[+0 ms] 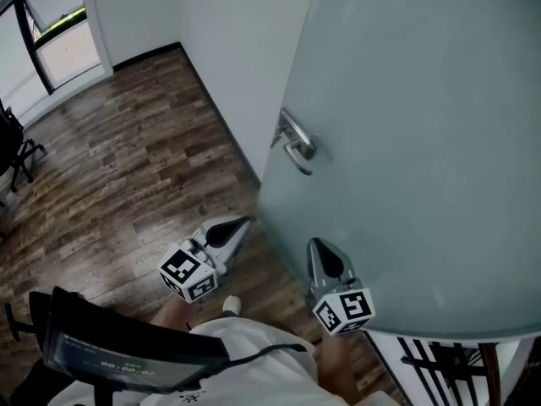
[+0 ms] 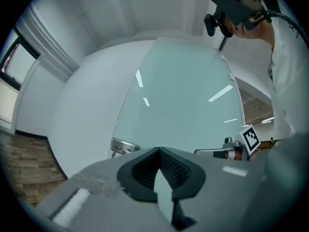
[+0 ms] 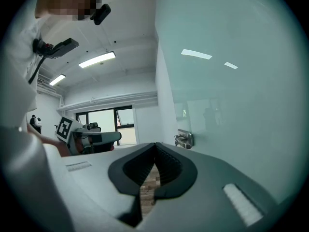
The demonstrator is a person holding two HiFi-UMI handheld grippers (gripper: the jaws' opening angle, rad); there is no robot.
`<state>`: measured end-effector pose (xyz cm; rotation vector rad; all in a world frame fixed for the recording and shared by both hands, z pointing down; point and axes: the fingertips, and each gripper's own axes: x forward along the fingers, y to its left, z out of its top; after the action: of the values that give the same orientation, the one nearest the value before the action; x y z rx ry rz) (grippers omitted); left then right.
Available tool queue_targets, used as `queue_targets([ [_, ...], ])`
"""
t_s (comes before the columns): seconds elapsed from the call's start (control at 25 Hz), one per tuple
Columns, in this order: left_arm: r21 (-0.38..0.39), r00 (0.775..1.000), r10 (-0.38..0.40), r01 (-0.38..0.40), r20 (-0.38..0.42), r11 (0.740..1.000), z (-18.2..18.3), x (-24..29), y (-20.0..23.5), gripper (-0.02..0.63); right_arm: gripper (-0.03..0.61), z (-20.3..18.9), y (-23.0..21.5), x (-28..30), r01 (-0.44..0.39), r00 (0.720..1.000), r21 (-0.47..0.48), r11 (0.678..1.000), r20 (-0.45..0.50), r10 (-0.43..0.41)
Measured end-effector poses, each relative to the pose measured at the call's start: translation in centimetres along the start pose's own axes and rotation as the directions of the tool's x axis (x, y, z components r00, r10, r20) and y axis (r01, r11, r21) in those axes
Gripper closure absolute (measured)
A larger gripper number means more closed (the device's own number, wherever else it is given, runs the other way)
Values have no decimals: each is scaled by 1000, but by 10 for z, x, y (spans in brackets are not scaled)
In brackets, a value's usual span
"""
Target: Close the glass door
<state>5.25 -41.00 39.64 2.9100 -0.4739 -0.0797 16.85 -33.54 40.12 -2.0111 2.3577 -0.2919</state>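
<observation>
The frosted glass door (image 1: 406, 142) fills the right of the head view, standing ajar from the white wall, with its metal lever handle (image 1: 296, 145) near the free edge. My left gripper (image 1: 245, 222) is shut and empty, its tip by the door's lower free edge. My right gripper (image 1: 315, 244) is shut and empty too, its tip close against the door's face below the handle; contact cannot be told. In the left gripper view the door (image 2: 183, 95) and handle (image 2: 123, 147) lie ahead of the shut left gripper (image 2: 158, 149). The right gripper view shows the shut right gripper (image 3: 154, 144), the door (image 3: 236, 81) and the handle (image 3: 185, 139).
A white wall (image 1: 228, 49) runs left of the door, above a wood-plank floor (image 1: 118, 167). A black office chair (image 1: 15, 146) stands at the far left by a dark-framed window (image 1: 55, 24). A black rack (image 1: 448, 366) shows low on the right, behind the door.
</observation>
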Motion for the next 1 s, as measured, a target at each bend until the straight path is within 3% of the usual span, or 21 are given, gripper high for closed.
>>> queue_targets([
  [0.32,-11,999,-28,27,-41,1000,-7,14,33,612,569,-3,-6,28,62,998,-12,998,-11,-63],
  [0.56,2,999,-36,36,-38,999,-2,21,40,614,569,5,-8,44,58,998,-35,998,-8,-58],
  [1.0,8,999,32,-32,-17,999,6,25,38,612,569,17,-29,64,8,1000,-105,994,-23,-11],
])
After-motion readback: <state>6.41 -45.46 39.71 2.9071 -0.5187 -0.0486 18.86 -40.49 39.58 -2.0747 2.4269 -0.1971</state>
